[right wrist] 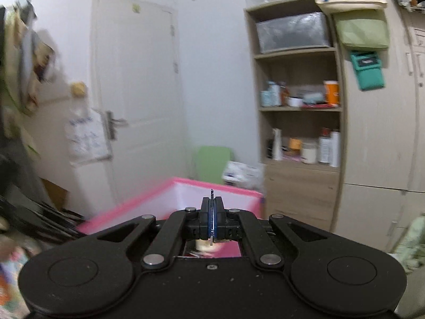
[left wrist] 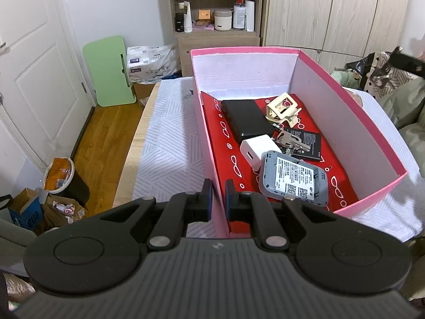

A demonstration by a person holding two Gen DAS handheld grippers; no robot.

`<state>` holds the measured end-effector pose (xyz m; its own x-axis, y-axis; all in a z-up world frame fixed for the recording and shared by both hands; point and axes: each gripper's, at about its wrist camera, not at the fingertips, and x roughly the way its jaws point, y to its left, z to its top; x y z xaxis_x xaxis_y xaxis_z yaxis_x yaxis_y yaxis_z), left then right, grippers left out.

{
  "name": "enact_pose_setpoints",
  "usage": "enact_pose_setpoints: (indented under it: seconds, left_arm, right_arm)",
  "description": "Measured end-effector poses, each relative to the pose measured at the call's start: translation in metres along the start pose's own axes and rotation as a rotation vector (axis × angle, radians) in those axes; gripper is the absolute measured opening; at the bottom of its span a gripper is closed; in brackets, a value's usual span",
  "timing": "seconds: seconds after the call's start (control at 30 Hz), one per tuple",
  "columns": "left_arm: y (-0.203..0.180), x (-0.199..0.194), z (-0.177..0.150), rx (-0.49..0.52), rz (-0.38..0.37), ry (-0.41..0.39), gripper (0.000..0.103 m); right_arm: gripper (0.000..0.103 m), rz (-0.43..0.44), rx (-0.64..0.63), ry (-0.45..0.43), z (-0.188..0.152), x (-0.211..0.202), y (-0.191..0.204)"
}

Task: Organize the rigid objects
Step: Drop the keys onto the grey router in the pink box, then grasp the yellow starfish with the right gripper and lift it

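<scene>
Left hand-held gripper [left wrist: 218,199] pinching pink box [left wrist: 345,122] wall | right hand-held gripper [right wrist: 211,219] clamping thin blade-like item [right wrist: 211,212]

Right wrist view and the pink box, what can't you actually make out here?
- Thin item pinched in the right tongs: seen edge-on, identity unclear.
- Pink box contents: right wrist view blurred, blocked by the tongs' body.
- Box near corner: left wrist view, hidden behind left tongs.
- Gray device label: too small to read.
</scene>
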<state>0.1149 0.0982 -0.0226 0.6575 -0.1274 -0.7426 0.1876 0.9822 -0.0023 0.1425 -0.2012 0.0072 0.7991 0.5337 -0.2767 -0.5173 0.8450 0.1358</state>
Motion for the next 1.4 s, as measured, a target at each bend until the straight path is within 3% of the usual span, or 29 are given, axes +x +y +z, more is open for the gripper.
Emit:
enact_pose_setpoints:
  seconds: [0.17, 0.27, 0.4, 0.53, 0.6, 0.67, 0.73, 0.93, 1.13, 1.4]
  left_arm:
    - [0.003, -0.001, -0.002, -0.011, -0.014, -0.002, 0.009]
    - [0.004, 0.0, -0.002, -0.014, -0.021, -0.006, 0.009]
    - [0.005, 0.0, -0.002, -0.018, -0.03, -0.008, 0.009]
    - [0.006, 0.001, -0.002, -0.015, -0.037, -0.01, 0.01]
    - [0.007, 0.001, -0.003, -0.015, -0.041, -0.012, 0.01]
    - [0.007, 0.001, -0.003, -0.015, -0.044, -0.014, 0.01]
    - [0.007, 0.001, -0.003, -0.009, -0.044, -0.017, 0.01]
    - [0.007, 0.001, -0.004, -0.004, -0.047, -0.018, 0.01]
    - [0.006, 0.0, -0.004, 0.001, -0.042, -0.019, 0.01]
    - [0.003, 0.001, -0.001, 0.016, -0.034, -0.006, 0.01]
  right_arm:
    - [0.002, 0.19, 0.082, 0.071, 0.012, 0.011, 0.024]
    - [0.002, 0.243, 0.101, 0.142, 0.006, 0.03, 0.037]
    - [0.002, 0.26, 0.114, 0.231, -0.008, 0.062, 0.051]
    - [0.003, 0.217, 0.133, 0.308, -0.022, 0.089, 0.053]
    - [0.011, 0.234, 0.187, 0.364, -0.03, 0.097, 0.046]
    - [0.011, 0.252, 0.296, 0.372, -0.032, 0.097, 0.033]
    - [0.012, 0.29, 0.319, 0.352, -0.027, 0.088, 0.026]
    - [0.022, 0.226, 0.286, 0.302, -0.003, 0.043, 0.008]
    - [0.028, 0.0, 0.281, 0.395, -0.006, 0.019, -0.029]
    - [0.03, -0.012, 0.302, 0.393, -0.039, -0.003, -0.064]
